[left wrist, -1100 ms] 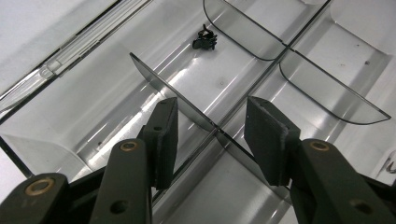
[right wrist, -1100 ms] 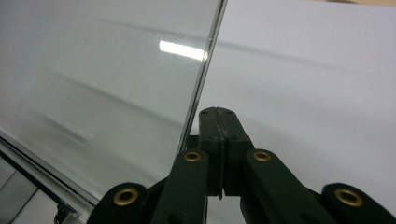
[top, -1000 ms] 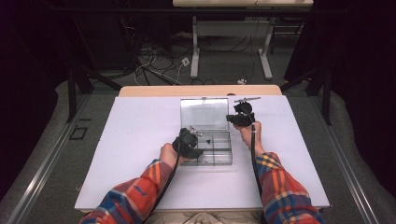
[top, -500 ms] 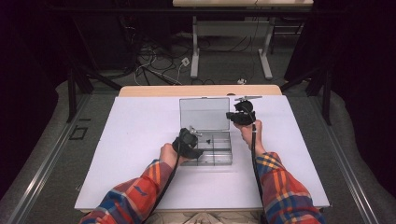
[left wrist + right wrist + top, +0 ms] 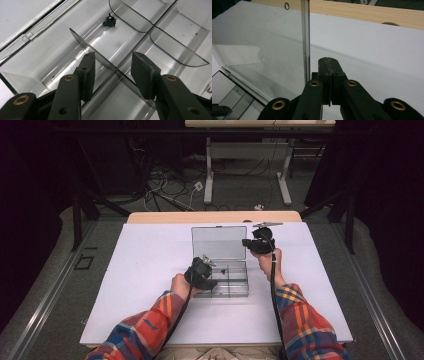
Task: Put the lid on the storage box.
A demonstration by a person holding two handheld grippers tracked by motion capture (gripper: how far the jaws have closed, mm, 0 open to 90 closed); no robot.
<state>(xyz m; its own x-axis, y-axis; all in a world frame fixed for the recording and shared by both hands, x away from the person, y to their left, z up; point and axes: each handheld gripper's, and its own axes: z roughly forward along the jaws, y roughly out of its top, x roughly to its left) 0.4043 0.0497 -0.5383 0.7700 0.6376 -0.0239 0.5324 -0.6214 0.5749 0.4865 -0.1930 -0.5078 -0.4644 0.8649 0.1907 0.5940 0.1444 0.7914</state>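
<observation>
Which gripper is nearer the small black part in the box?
Left. The left gripper hangs over the box's dividers, just short of the black part. The right gripper sits at the upright lid's right edge, farther off.

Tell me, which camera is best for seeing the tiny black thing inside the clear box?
The left gripper view: the tiny black clip lies close and sharp on the clear box's floor beyond the open jaws. In the high view it is just a dark speck. The right gripper view faces the raised lid instead.
</observation>
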